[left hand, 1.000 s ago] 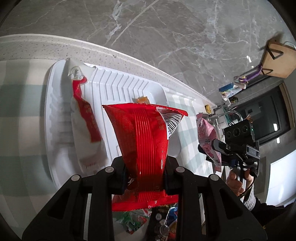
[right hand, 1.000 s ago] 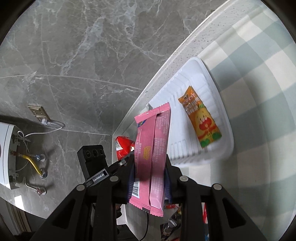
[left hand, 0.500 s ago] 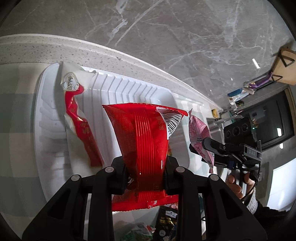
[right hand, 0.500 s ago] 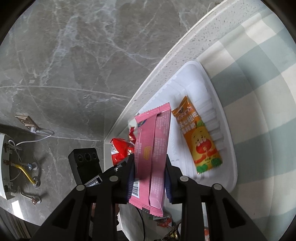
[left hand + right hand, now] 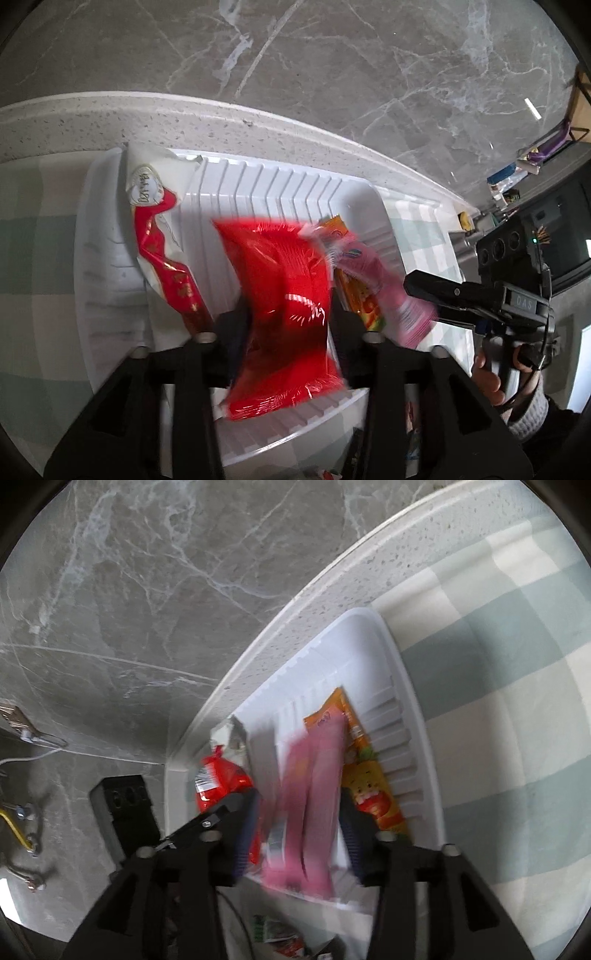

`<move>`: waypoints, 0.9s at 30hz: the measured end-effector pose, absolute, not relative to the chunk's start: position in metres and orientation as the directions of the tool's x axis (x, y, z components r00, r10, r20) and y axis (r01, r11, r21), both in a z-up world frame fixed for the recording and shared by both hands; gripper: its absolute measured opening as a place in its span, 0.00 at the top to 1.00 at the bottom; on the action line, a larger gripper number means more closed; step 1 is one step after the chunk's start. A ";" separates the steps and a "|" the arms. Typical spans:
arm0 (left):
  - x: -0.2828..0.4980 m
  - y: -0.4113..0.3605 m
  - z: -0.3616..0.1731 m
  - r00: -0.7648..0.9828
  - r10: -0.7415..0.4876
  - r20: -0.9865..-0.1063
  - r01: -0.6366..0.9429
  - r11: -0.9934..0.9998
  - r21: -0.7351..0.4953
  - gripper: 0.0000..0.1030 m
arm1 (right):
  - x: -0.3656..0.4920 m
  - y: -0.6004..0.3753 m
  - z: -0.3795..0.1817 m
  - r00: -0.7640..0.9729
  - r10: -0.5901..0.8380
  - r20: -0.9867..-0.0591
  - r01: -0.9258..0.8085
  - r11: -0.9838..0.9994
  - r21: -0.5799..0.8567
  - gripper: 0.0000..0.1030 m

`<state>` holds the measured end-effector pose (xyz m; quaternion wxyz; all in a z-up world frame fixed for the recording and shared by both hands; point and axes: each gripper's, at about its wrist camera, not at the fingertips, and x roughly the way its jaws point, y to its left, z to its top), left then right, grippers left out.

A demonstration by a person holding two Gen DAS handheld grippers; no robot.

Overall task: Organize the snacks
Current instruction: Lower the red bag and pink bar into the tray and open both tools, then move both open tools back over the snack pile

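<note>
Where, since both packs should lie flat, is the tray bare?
Bare ribbed floor runs along the far wall of the tray, between the white-red pack and the red pack. The cloth left of the tray is bare too. The right end is crowded: the pink pack hangs over the orange pack there.

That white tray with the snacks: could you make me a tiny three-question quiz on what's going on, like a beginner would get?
1. True or false: the white tray holds no snacks yet.
2. Which packet lies between the left gripper's fingers? A) red packet B) pink packet C) orange packet
3. Fill in: the white-and-red packet lies at the tray's ____ side in the left wrist view.

Key: 1 false; 2 A; 3 left
</note>
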<state>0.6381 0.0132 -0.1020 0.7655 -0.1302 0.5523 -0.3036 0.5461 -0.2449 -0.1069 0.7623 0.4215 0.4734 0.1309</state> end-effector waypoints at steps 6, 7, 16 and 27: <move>0.634 0.011 -0.088 0.269 -0.577 -0.771 0.349 0.805 -0.480 0.51 | 0.541 -0.242 -0.096 0.531 0.560 -0.636 0.178 0.661 0.729 0.42; 0.632 0.011 -0.085 0.276 -0.574 -0.771 0.354 0.807 -0.473 0.51 | 0.540 -0.241 -0.094 0.534 0.555 -0.637 0.173 0.666 0.725 0.42; 0.605 0.002 -0.052 0.337 -0.547 -0.767 0.412 0.818 -0.402 0.50 | 0.514 -0.230 -0.071 0.572 0.537 -0.620 0.120 0.693 0.711 0.41; 0.558 0.009 -0.028 0.345 -0.550 -0.760 0.453 0.807 -0.379 0.48 | 0.453 -0.225 -0.046 0.608 0.507 -0.611 0.100 0.714 0.692 0.36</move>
